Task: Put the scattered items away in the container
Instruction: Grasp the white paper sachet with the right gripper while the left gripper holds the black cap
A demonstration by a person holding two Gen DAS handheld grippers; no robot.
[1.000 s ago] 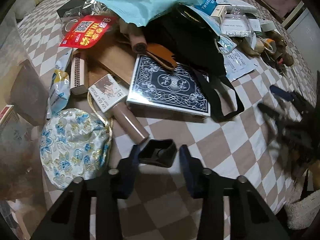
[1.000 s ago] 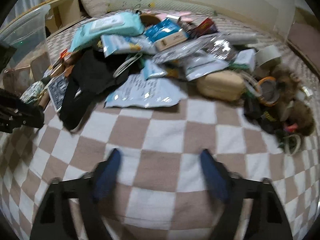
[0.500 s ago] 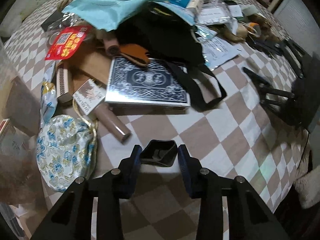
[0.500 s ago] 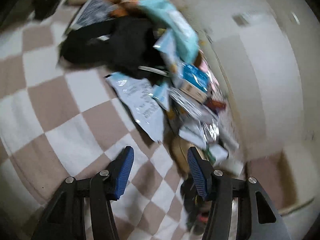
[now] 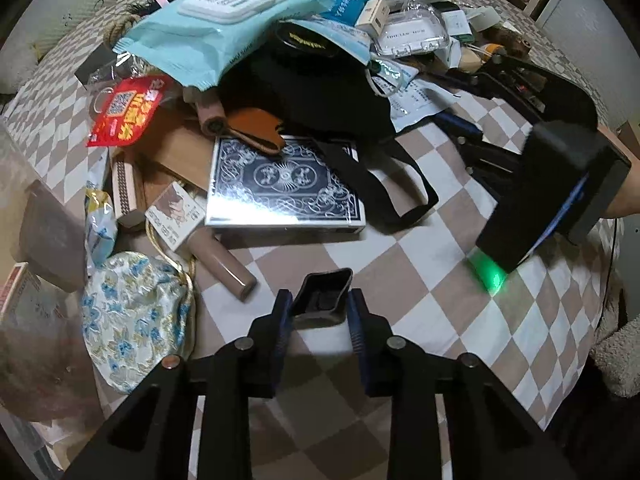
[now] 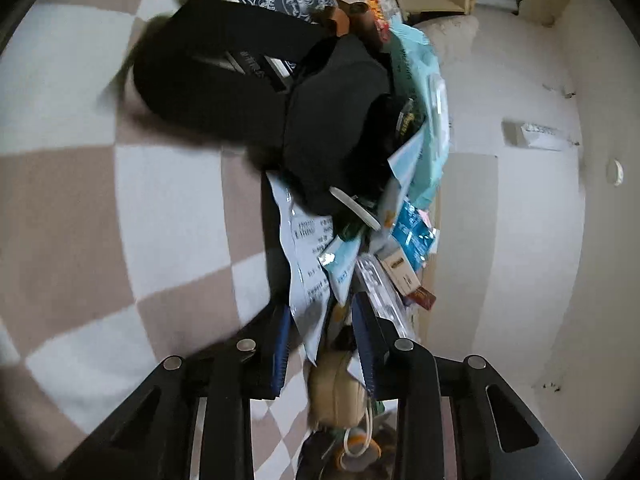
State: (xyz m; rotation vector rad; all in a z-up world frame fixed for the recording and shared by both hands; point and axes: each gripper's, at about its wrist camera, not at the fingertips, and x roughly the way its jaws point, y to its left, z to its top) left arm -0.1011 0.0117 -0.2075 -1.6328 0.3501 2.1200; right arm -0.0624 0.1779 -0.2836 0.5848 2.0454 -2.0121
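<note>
My left gripper (image 5: 319, 305) is shut on a small black hollow cap-like piece (image 5: 323, 295), squeezed between its blue pads just above the checkered cloth (image 5: 400, 280). Behind it lies the pile: a dark ornate card box (image 5: 282, 182), a black pouch with a strap (image 5: 320, 92), a teal wipes pack (image 5: 224, 20), a floral drawstring bag (image 5: 136, 316). My right gripper (image 6: 322, 344) is rolled on its side, its jaws partly open around the edge of a white printed packet (image 6: 308, 272) and a tan pouch (image 6: 338, 388), not clamped on them. It also shows in the left wrist view (image 5: 520, 160).
A clear plastic container wall (image 5: 36, 280) stands at the far left. A red snack packet (image 5: 128, 112), a brown tube (image 5: 226, 268) and small boxes (image 5: 176, 216) crowd the left of the pile. A white wall (image 6: 520, 200) stands beyond the pile.
My left gripper closed on the black piece and lifted it slightly. My right gripper rolled sideways, narrowed its jaws and moved into the pile's right side.
</note>
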